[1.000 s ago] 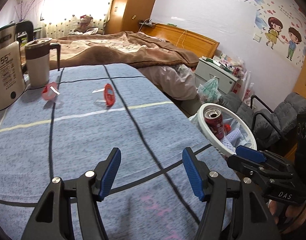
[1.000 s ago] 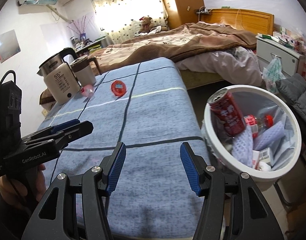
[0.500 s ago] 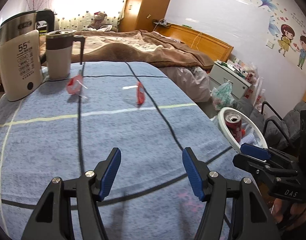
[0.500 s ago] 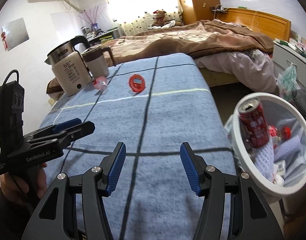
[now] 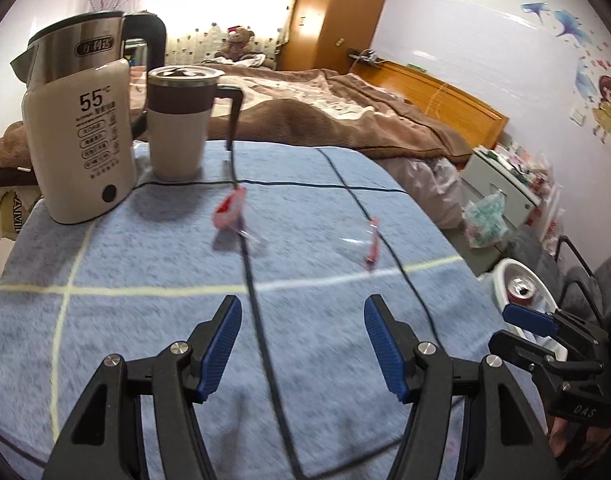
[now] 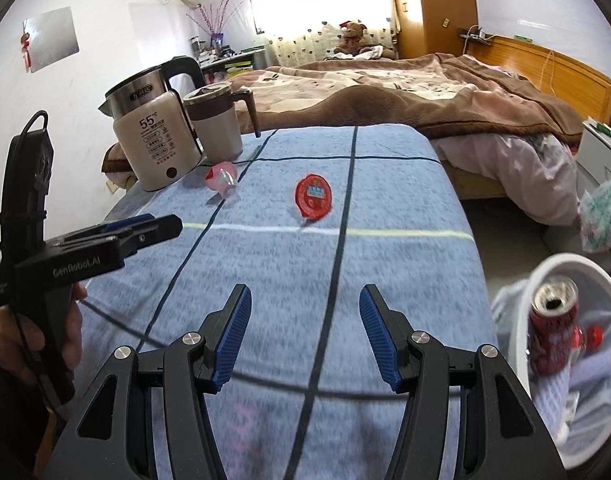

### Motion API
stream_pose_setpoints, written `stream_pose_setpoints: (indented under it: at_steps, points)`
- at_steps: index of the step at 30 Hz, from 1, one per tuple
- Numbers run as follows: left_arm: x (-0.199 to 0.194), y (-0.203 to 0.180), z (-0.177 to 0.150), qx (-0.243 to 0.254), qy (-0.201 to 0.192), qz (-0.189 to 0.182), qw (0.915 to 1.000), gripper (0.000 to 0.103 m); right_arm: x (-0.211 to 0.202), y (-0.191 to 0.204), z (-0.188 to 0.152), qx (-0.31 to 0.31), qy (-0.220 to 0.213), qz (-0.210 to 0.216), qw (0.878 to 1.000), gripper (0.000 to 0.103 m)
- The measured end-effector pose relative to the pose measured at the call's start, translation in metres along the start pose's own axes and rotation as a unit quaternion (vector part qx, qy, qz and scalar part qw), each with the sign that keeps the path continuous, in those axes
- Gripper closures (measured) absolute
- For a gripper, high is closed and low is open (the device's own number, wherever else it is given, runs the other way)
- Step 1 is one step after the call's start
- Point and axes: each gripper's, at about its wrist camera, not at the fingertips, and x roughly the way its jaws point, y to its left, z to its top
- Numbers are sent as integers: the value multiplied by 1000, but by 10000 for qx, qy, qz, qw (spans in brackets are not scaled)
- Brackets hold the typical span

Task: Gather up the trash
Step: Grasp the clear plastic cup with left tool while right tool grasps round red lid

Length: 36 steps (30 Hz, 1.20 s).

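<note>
Left wrist view: the left gripper [image 5: 299,344] hangs over the near part of the table [image 5: 105,320], jaws spread wide with nothing between the blue pads [image 5: 221,346]. Beyond it, on the blue cloth with dark and pale stripes, a red lid [image 5: 371,242] lies near the right edge, seen edge-on with clear film beside it. A pink wrapper [image 5: 230,210] lies farther back toward the middle, on a dark stripe. At the far left corner stand a kettle [image 5: 79,136] and, just beside it on its right, a mug [image 5: 181,120] with a black handle. Off the right edge sits a white bin [image 5: 501,280] with a red can [image 5: 521,290] upright inside; the right gripper partly covers it.

Right wrist view: the right gripper [image 6: 303,334] is over the near part of the table too, jaws wide apart and empty, pads [image 6: 379,338] clear of the cloth. The lid [image 6: 314,196] lies flat beyond them, between two dark stripes, past the pale cross stripe. The wrapper [image 6: 221,176] is to its left, near the kettle [image 6: 153,136] and mug [image 6: 217,120] at the far left corner. The left gripper [image 6: 157,226] reaches in from the left edge, held by a hand [image 6: 71,338]. The bin [image 6: 585,268] is beside the right edge, low, holding the can [image 6: 551,330] and other rubbish that is too blurred to name. A bed [image 6: 405,80] with a brown blanket runs behind the table.
</note>
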Motion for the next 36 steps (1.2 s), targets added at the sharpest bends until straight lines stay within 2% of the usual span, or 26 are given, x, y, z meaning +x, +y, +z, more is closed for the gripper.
stream_pose_setpoints:
  at_steps: [15, 24, 29, 30, 32, 33, 36]
  points:
    - [69, 43, 49, -214, 107, 190, 9995, 34, 86, 5, 57, -181, 130, 74, 9997, 46]
    - [100, 53, 57, -429, 338, 148, 9984, 34, 133, -4, 80, -121, 254, 96, 9996, 46]
    - [109, 49, 54, -286, 482, 253, 9981, 34, 149, -8, 81, -21, 470, 175, 9987, 46]
    - [109, 49, 54, -250, 472, 264, 9982, 34, 150, -8, 81, -20, 476, 198, 9987, 46]
    - [108, 48, 54, -211, 432, 232, 9986, 41, 150, -8, 79, -8, 488, 154, 9987, 47]
    - [108, 48, 54, -190, 441, 194, 9987, 50, 150, -9, 78, 6, 512, 142, 9986, 53]
    - [108, 46, 53, -70, 446, 213, 9988, 52, 150, -9, 75, 21, 530, 181, 9984, 54]
